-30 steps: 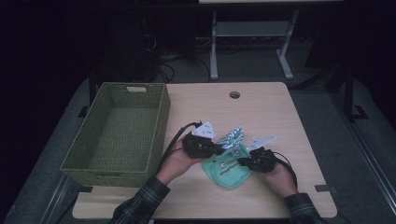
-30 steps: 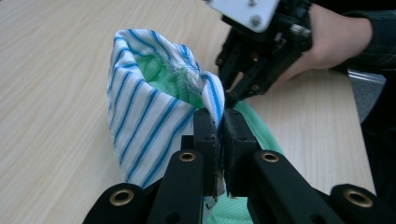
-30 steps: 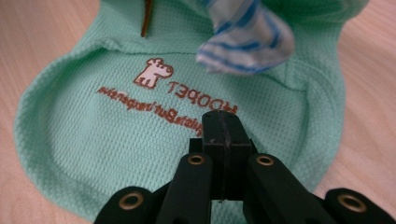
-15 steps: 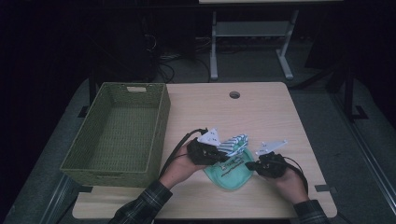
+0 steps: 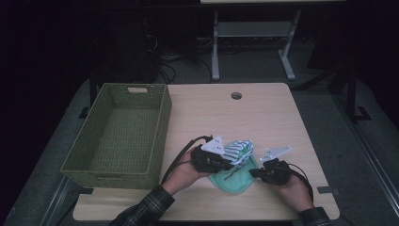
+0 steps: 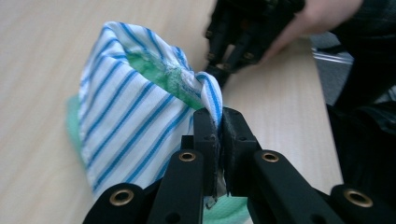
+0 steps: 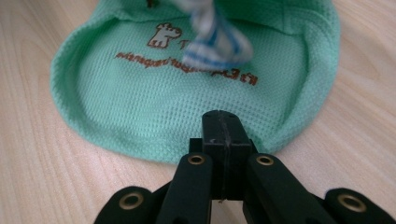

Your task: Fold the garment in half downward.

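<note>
Open tabletop (image 5: 263, 117) beyond basket (image 5: 117, 132)

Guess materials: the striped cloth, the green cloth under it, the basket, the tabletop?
Striped cloth: thin woven fabric, likely cotton; it creases softly. Green cloth: mesh-like knit with visible pique texture, matte, printed brown lettering. Basket: olive woven wicker or a synthetic imitation; can't tell which. Table: pale wood-grain surface, probably laminate.

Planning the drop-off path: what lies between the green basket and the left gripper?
Bare tabletop, seen in the high view, between the basket and the left gripper.
</note>
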`<state>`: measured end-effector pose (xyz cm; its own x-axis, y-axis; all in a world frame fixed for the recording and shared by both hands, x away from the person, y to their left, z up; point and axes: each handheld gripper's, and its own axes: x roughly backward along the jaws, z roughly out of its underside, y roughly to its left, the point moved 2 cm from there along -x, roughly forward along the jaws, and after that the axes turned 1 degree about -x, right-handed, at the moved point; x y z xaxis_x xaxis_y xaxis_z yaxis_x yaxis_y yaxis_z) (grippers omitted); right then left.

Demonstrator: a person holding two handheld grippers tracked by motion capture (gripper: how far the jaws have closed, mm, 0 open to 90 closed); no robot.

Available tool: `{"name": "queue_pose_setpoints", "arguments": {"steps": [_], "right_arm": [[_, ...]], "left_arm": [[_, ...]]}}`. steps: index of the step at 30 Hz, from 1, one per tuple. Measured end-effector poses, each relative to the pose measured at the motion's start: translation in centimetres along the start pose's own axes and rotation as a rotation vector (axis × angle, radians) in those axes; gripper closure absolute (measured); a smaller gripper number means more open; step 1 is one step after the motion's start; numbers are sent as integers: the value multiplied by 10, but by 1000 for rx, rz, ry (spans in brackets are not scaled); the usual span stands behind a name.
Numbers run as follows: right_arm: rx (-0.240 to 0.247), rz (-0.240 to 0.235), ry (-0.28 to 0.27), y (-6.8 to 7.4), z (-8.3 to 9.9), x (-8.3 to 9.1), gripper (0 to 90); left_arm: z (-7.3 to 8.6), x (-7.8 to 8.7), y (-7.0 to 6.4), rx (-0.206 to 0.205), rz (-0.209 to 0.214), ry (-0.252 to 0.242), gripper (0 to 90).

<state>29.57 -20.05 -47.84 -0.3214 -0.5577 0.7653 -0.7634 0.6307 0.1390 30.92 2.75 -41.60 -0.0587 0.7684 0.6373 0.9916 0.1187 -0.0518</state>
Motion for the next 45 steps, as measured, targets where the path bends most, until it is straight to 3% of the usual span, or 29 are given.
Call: {"name": "queue_pose_setpoints", "arguments": {"steps": [4,7,11,14,19,21,24,27,30,33,35,39,45], "right_arm": [[11,4,0,0,0,0,900],[12,5,2,0,-1,0,900],[3,-17,-11,-2,0,-1,899],[18,-6,7,-4,0,3,887],[3,45,-5,-12,4,15,870],[-10,63,-19,-18,4,21,870],[-18,90,-43,-25,4,29,871],[-18,105,-61,-29,0,34,880],[-18,103,-82,-30,-6,38,894],[-5,94,-102,-30,-14,39,897],[-6,84,-106,-28,-18,38,898],[23,58,-122,-25,-32,32,898],[52,21,-140,-25,-56,19,899]], "left_arm": [[7,-17,-10,-7,48,43,852],[14,-34,-19,-20,84,102,851],[22,-50,-22,-49,71,183,850],[24,-54,-20,-33,75,187,847],[25,-51,-18,-17,58,182,820],[23,-46,-17,-4,46,164,728],[17,-35,-15,31,52,110,606],[14,-21,-12,48,30,66,576],[16,-7,-5,78,-4,44,643],[23,5,4,123,-46,56,794],[27,10,8,143,-76,69,846],[30,18,14,171,-119,70,888],[28,19,18,190,-134,64,895]]}}
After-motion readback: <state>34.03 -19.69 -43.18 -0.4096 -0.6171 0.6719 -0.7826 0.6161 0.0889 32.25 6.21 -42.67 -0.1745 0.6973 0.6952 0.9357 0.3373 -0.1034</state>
